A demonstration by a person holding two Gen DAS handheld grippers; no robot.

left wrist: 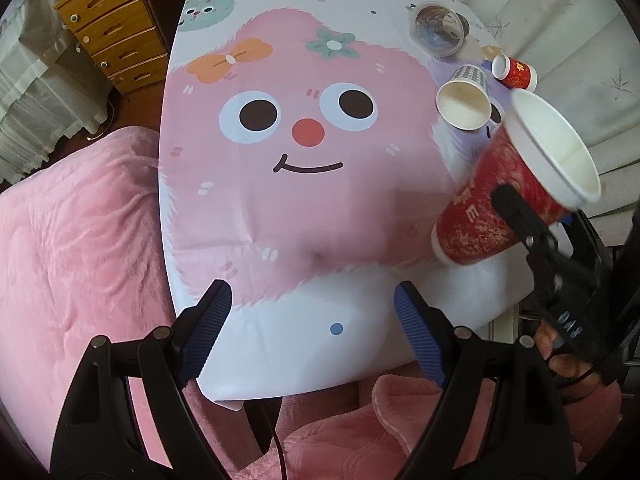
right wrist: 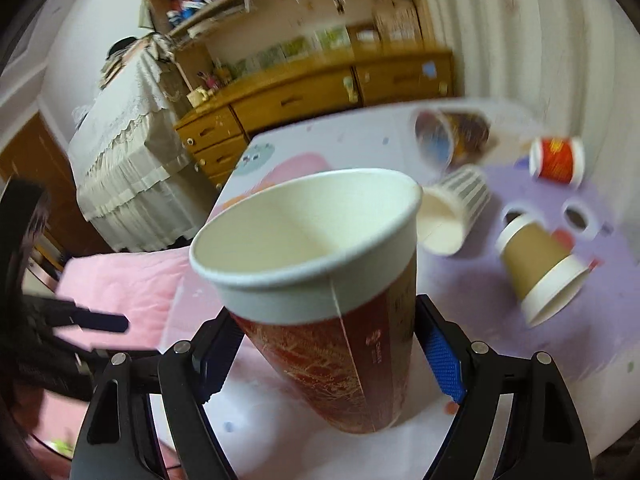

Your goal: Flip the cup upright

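Note:
My right gripper [right wrist: 320, 356] is shut on a tall red paper cup [right wrist: 332, 344] with a white rim. The cup is tilted, mouth up, its base just above or touching the table. In the left wrist view the same red cup [left wrist: 492, 200] leans to the right at the table's right edge, with the right gripper's finger [left wrist: 520, 216] across it. My left gripper [left wrist: 312, 312] is open and empty over the near edge of the table [left wrist: 280, 340].
Several cups lie on their sides at the far right: a striped one [right wrist: 460, 196], a brown one [right wrist: 536, 256], a small red one [right wrist: 556, 160] and a clear patterned one [right wrist: 448, 136]. A pink blanket [left wrist: 80, 240] lies to the left. Wooden drawers [left wrist: 112, 28] stand behind.

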